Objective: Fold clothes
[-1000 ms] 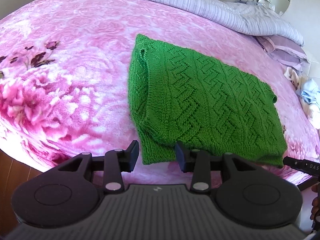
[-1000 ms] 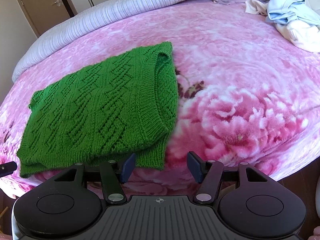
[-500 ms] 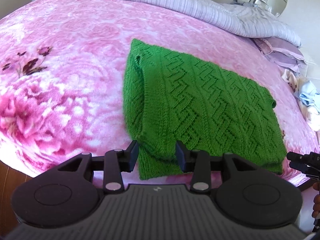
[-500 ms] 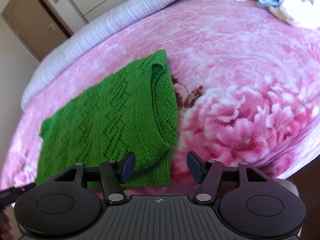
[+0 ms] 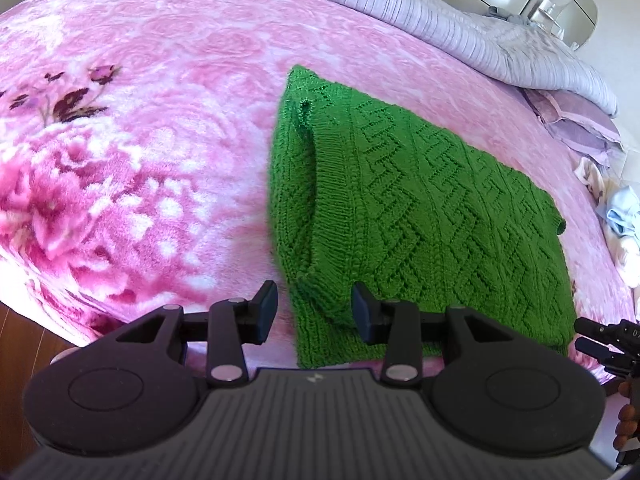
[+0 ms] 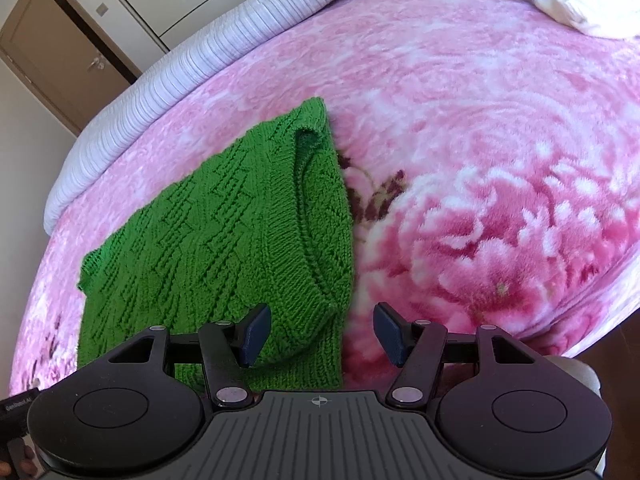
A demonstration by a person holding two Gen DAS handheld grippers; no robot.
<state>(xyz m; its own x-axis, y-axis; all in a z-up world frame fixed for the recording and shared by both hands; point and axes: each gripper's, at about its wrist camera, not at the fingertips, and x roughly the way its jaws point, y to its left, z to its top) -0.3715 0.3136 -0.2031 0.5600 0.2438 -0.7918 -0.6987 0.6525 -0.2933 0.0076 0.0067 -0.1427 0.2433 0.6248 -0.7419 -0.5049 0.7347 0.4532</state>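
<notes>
Left gripper [image 5: 313,314] is hovering w/ jaws spread wide, nothing between the pads; the near corner of the folded green cable-knit sweater [image 5: 404,216] is lying just ahead of and under the gap. Right gripper [image 6: 321,335] is also holding its jaws apart, empty, the sweater's near edge [image 6: 248,248] sitting under its left pad. Sweater is lying flat near the front edge of the pink floral fleece blanket [image 6: 500,140], w/ a striped lilac duvet [image 5: 400,4] bunching along the far edge.
</notes>
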